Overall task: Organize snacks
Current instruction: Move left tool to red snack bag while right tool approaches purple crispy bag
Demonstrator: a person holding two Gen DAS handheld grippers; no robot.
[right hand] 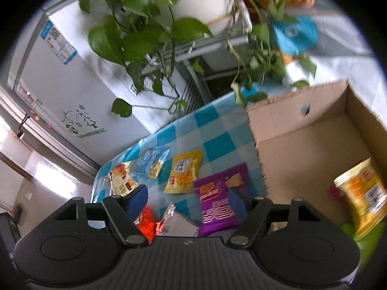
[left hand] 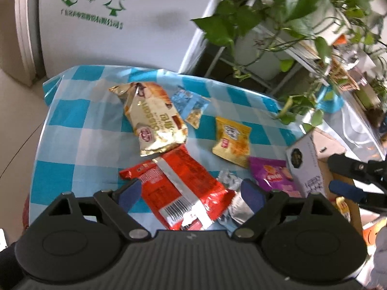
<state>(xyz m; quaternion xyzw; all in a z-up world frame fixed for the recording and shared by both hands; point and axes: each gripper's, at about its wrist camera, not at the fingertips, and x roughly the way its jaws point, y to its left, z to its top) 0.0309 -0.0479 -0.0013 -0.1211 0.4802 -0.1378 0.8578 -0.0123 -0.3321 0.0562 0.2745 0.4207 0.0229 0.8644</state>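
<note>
Left tool (left hand: 191, 193) agape over red packet (left hand: 179, 188).

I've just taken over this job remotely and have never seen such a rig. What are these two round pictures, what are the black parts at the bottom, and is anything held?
There is no robot arm: a person holds a two-finger gripper in each hand, and each carries a fisheye camera looking forward along its fingers. One picture is from the left gripper, the other from the right gripper; the black shapes with blue pads are the grippers themselves.

Both are open and hold nothing. On the blue checked tablecloth lie a red packet, a gold bread packet, a small blue packet, a yellow packet and a purple packet. Beside them is a cardboard box already holding a yellow-orange packet.
</note>
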